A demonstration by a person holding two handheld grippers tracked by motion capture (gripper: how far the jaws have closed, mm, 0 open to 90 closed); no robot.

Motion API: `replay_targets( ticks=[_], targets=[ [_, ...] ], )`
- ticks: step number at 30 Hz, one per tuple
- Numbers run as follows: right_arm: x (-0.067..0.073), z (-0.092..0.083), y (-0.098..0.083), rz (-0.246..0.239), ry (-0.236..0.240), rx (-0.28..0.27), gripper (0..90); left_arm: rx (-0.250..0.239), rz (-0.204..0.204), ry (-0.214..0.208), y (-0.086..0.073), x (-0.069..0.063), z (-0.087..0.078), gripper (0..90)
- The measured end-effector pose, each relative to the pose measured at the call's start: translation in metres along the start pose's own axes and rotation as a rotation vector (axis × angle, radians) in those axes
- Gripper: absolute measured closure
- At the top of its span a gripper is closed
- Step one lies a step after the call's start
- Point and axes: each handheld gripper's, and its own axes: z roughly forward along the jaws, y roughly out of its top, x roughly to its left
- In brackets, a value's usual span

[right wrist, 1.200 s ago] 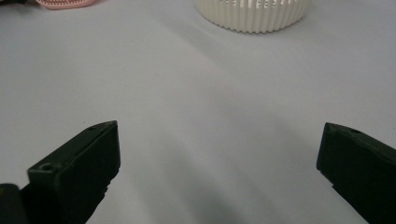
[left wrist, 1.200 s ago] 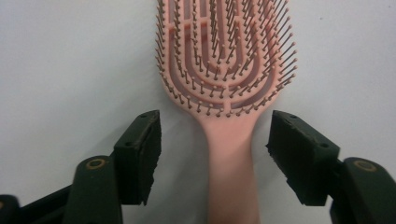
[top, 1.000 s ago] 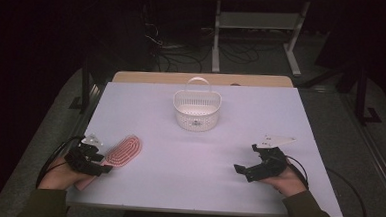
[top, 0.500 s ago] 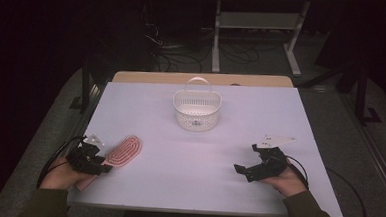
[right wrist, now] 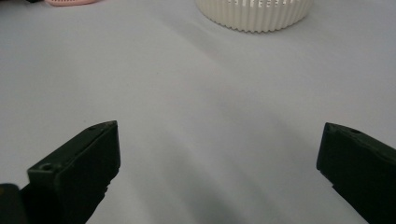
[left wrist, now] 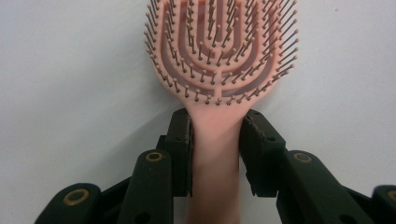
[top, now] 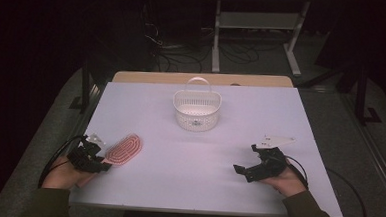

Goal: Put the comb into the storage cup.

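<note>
A pink hairbrush [top: 124, 149] lies bristles up on the white table near its front left corner. My left gripper [top: 104, 163] is at the brush's handle end. In the left gripper view the hairbrush [left wrist: 219, 51] points away, and the left gripper [left wrist: 215, 126] has just been closing: both black pads now touch the sides of the handle. My right gripper [top: 240, 170] rests near the front right with its jaws wide apart. The right gripper [right wrist: 219, 154] has only bare table between its fingers.
A white slotted basket [top: 197, 111] with a hoop handle stands at the table's middle back; the basket [right wrist: 254, 14] lies ahead of the right gripper. The white table [top: 177, 188] ends just behind both hands. Dark floor, cables and a metal frame lie beyond.
The left gripper's jaws have drawn in onto the hairbrush handle. Both hands and the brush have kept their places.
</note>
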Motion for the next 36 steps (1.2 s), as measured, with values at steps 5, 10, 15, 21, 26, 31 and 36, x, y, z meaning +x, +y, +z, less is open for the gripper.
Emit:
replay_targets(
  ticks=[5, 10, 15, 21, 26, 31, 36],
  targets=[
    [0.0, 0.001, 0.0, -0.002, 0.002, 0.003, 0.0, 0.015, -0.002, 0.001, 0.002, 0.0, 0.0, 68.7],
    [0.0, 0.0, 0.0, -0.003, 0.002, 0.002, 0.0, 0.027, -0.016, 0.007, 0.004, -0.001, 0.0, 70.4],
    [0.0, -0.001, 0.0, -0.005, 0.004, -0.002, 0.0, 0.02, -0.025, 0.002, 0.004, 0.0, 0.0, 70.5],
    [0.0, 0.0, 0.0, -0.002, 0.007, 0.001, 0.0, 0.007, -0.04, -0.008, 0.003, 0.003, -0.001, 70.6],
    [0.0, 0.0, 0.0, -0.003, 0.007, 0.001, 0.0, -0.02, -0.052, -0.019, 0.003, 0.004, -0.003, 70.6],
    [-0.001, 0.001, 0.0, -0.005, 0.01, 0.001, 0.0, -0.102, -0.079, -0.044, 0.005, 0.003, -0.009, 70.6],
    [0.0, 0.002, 0.0, -0.01, 0.013, 0.007, 0.0, -0.171, -0.074, -0.09, 0.011, -0.003, -0.014, 70.6]
  ],
)
